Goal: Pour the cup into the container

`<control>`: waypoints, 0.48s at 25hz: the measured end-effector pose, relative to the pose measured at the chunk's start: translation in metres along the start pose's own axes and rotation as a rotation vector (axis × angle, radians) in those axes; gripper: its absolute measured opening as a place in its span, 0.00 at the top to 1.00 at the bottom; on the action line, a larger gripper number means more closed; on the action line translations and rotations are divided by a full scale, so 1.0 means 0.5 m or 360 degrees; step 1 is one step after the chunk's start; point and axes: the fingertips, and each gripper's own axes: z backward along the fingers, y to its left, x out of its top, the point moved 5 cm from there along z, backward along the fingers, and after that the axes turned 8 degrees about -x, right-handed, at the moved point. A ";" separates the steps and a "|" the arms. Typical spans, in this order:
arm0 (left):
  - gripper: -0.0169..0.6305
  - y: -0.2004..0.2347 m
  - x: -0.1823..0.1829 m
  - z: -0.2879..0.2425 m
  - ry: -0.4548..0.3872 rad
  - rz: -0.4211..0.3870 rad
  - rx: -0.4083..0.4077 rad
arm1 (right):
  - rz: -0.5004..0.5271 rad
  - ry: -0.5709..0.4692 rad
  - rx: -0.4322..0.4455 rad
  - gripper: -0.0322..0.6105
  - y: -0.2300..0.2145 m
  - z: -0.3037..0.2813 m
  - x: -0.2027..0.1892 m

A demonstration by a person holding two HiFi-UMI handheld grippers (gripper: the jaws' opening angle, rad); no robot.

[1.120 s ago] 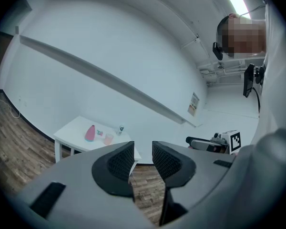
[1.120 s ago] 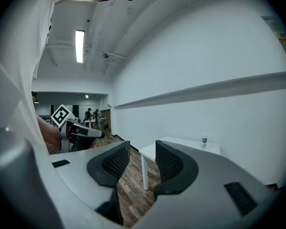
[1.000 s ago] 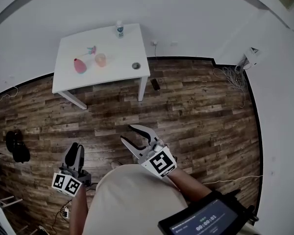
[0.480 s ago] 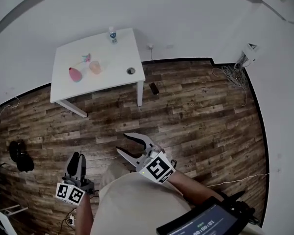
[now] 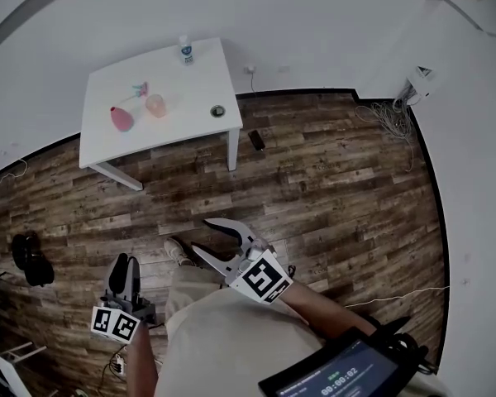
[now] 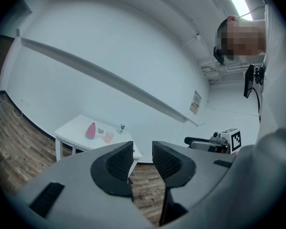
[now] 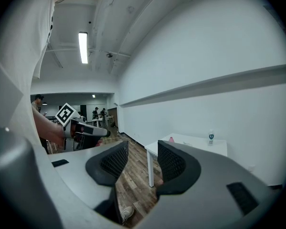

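We stand well apart from the bench (image 5: 190,81), so nothing of the pour has begun. The cup (image 5: 155,105), pale orange and see-through, stands on the bench just beside a pink vessel (image 5: 121,118), which we take for the container. Whether they touch, and what the cup holds, is too small for us to tell.

The left gripper (image 5: 126,261) keeps its fingers a narrow gap apart with nothing between them. The right gripper (image 5: 201,234) spreads its fingers wider, has just been opening them a touch, and is empty too.

We see the closeness of cup and vessel as the main risk: a finger reaching round the cup may nudge the vessel over. A light cup may also buckle or slip if squeezed hard, and tipping it too fast could send the contents onto the bench. A small dark thing (image 5: 255,140) lies on the floor near the bench leg, where a foot could catch it.

The bench is white and stands against a white wall (image 5: 314,23), with a bottle (image 5: 184,50) at its far edge and a small round thing (image 5: 218,111) near its right side. The floor (image 5: 331,172) is dark wood planks, with loose cables (image 5: 384,122) by the right-hand wall.
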 end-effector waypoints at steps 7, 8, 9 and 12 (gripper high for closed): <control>0.79 0.089 0.027 -0.026 0.0033 0.0027 -0.0044 | 0.0025 0.0037 -0.0058 0.68 -0.007 -0.082 0.002; 0.79 0.107 0.034 -0.033 0.0041 0.0021 -0.0050 | 0.0027 0.0046 -0.0071 0.68 -0.012 -0.100 0.004; 0.79 0.127 0.044 -0.040 0.0051 0.0015 -0.0055 | 0.0028 0.0056 -0.0083 0.68 -0.016 -0.119 0.006; 0.79 0.190 0.076 -0.058 0.0071 0.0014 -0.0071 | 0.0031 0.0082 -0.0124 0.68 -0.028 -0.177 0.015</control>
